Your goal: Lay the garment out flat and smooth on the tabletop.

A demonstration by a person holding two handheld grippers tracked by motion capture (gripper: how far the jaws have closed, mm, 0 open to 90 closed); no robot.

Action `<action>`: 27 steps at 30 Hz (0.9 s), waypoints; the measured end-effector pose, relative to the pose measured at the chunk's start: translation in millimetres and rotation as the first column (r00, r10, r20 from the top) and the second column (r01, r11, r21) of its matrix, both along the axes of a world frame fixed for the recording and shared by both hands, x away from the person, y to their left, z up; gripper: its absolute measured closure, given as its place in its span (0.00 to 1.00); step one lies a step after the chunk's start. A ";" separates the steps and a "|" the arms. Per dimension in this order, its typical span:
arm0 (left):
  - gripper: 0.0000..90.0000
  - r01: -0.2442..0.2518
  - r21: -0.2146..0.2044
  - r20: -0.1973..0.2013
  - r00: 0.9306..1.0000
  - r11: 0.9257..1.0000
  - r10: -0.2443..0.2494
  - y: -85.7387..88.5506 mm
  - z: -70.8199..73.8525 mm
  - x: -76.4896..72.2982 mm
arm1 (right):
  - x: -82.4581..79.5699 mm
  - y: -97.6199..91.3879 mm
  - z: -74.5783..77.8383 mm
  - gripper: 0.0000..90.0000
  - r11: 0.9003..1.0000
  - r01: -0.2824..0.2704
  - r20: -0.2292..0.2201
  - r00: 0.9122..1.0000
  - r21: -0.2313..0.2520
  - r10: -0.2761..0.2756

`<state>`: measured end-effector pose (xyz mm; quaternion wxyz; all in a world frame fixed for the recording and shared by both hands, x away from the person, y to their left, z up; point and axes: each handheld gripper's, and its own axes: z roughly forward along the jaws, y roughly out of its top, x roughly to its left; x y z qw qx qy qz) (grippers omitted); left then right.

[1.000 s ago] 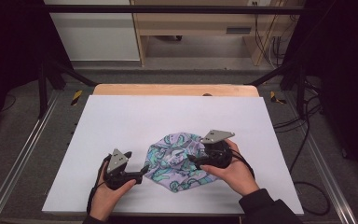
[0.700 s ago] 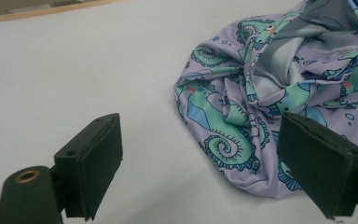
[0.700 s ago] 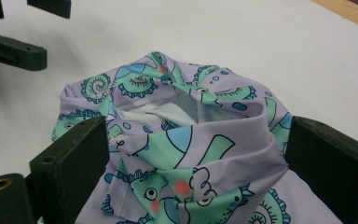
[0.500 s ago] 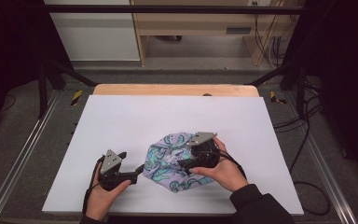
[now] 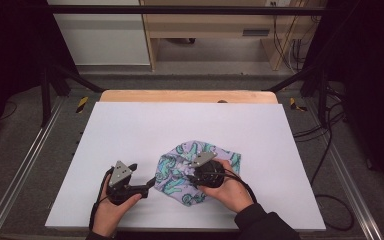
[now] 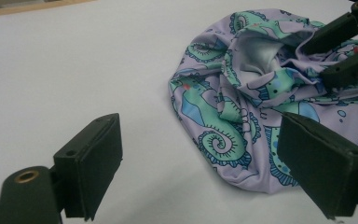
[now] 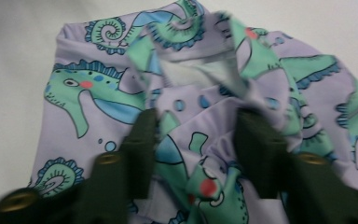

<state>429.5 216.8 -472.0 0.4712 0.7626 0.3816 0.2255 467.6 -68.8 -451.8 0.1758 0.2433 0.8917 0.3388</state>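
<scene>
White table surface [image 5: 130,130], wooden edge [image 5: 187,96] at far side; grey floor [image 5: 25,150], metal rails, cables beyond. Seahorse-print cloth [image 5: 180,172] bunched near front centre. Left gripper [image 5: 151,183] spread wide, beside cloth. Right gripper [image 5: 190,176] parted, straddling folds.

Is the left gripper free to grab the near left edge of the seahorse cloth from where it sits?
Probably yes. The left gripper is open beside the cloth, bare table between; the right gripper works the bunched middle.
</scene>
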 end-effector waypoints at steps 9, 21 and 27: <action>0.17 0.020 0.009 -0.008 1.000 1.000 -0.020 -4.8 -0.2 -1.3 | 0.5 -9.1 6.2 0.95 0.998 -0.015 -0.019 1.000 0.053 0.016; 0.20 0.031 0.012 -0.022 0.999 0.999 -0.031 -6.0 -0.7 -1.8 | 10.2 -47.8 22.7 0.96 0.984 0.099 0.008 0.995 0.151 -0.102; 0.20 0.033 0.011 -0.029 0.999 0.999 -0.033 -6.7 -1.6 -1.8 | 18.6 -79.2 24.5 0.96 0.966 0.182 0.000 0.983 0.181 -0.185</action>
